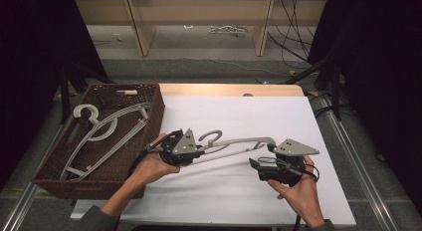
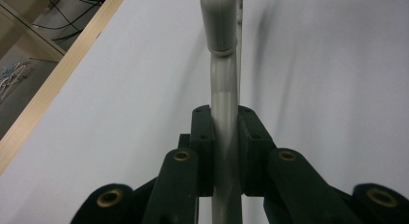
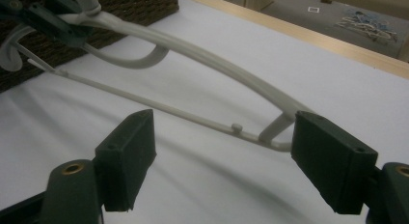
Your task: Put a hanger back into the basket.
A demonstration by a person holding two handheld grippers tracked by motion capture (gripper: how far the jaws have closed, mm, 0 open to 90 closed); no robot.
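A grey plastic hanger [image 1: 239,141] hangs tilted just above the white table top [image 1: 239,106], hook end at the left. My left gripper [image 1: 199,150] is shut on the hanger's arm close to the hook; in the left gripper view the pads clamp the grey bar [image 2: 224,89] on both sides. My right gripper [image 1: 255,164] stands open at the hanger's right end. In the right gripper view its jaws [image 3: 222,151] are wide apart, the hanger's end [image 3: 279,132] lies just beyond them, and nothing sits between the pads. The left gripper [image 3: 53,21] shows there at top left.
A brown wicker basket [image 1: 149,99] at the table's left holds more grey hangers [image 1: 107,129]. The table's wooden far edge [image 1: 229,89] lies beyond the white sheet. Black frame posts stand at both sides, with shelf legs and cables on the floor behind.
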